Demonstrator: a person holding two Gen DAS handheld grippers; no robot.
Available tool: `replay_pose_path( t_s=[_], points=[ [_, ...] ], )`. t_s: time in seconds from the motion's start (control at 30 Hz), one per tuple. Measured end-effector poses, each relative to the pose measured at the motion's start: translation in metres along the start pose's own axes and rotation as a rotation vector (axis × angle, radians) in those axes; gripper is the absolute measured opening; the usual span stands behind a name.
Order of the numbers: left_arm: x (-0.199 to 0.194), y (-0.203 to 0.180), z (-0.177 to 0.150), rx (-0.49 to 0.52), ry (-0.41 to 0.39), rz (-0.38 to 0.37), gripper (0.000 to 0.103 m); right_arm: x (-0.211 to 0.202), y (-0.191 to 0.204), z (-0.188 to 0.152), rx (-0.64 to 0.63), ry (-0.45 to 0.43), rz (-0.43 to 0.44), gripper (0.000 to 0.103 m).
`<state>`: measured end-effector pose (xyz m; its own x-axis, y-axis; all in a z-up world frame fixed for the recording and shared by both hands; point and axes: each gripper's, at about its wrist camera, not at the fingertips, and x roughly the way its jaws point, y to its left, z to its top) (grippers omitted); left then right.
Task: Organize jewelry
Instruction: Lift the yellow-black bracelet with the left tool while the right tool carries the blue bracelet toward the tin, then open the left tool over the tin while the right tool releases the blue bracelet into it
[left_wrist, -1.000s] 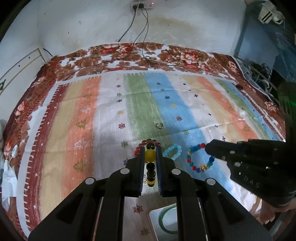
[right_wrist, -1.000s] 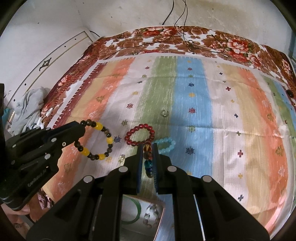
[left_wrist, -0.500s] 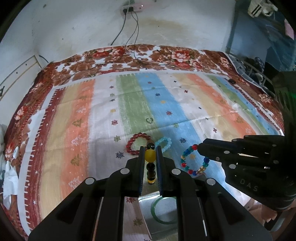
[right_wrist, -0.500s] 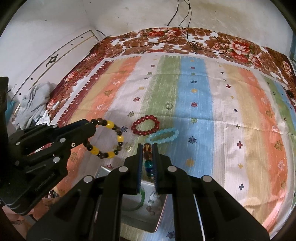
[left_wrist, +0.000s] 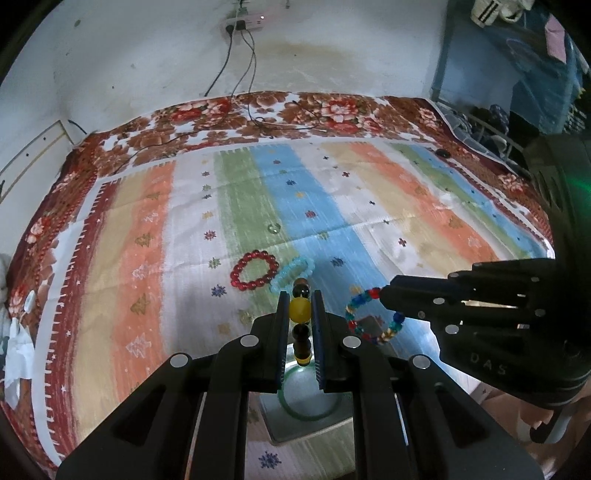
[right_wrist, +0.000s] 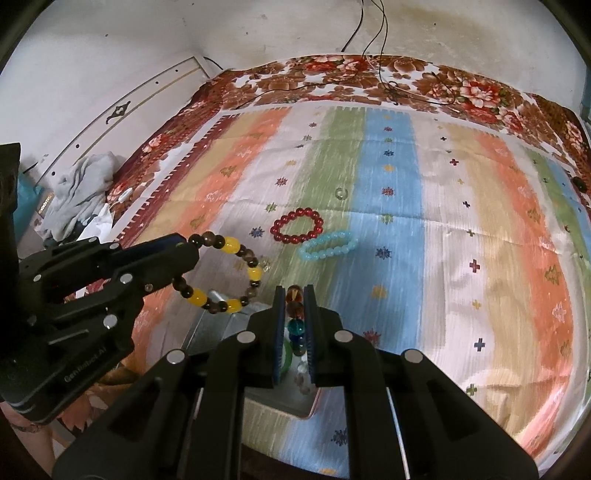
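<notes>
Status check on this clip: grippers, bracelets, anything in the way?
Left gripper shut on yellow-and-brown bracelet; right gripper shut on multicoloured bracelet. Both over metal tin. Red bracelet and pale blue bracelet on blanket. Nothing blocking.

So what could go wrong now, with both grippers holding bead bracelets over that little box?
1. The left gripper pinches the yellow-and-brown bead bracelet by only a bead or two, so it might slip and land on the striped cloth instead of in the shallow metal tray.
2. The right gripper hangs the multicoloured bead bracelet close beside it, so the two loops could tangle.
3. The tray already holds a green bangle, so dropped beads may bounce out.
</notes>
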<state>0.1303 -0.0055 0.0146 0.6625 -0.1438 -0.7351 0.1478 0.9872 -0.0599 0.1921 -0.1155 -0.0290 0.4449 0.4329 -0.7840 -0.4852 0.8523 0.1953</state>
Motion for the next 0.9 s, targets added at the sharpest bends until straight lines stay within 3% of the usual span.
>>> replay_pose_path(
  t_s=[0.57, 0.63, 0.7, 0.9],
  points=[
    [-0.002, -0.01, -0.02, 0.022, 0.03, -0.007, 0.011, 0.0, 0.003, -0.016, -0.009, 0.039, 0.018, 0.011],
    [0.005, -0.009, -0.021, 0.022, 0.063, -0.029, 0.011, 0.003, 0.002, -0.016, 0.001, 0.051, 0.027, 0.014],
    [0.008, -0.007, -0.022, 0.02, 0.075, -0.029, 0.012, 0.003, 0.0, -0.016, 0.013, 0.049, 0.018, 0.027],
    [0.007, 0.005, -0.018, -0.017, 0.066, -0.022, 0.012, 0.004, -0.004, -0.014, 0.026, 0.048, 0.005, 0.027]
  ],
)
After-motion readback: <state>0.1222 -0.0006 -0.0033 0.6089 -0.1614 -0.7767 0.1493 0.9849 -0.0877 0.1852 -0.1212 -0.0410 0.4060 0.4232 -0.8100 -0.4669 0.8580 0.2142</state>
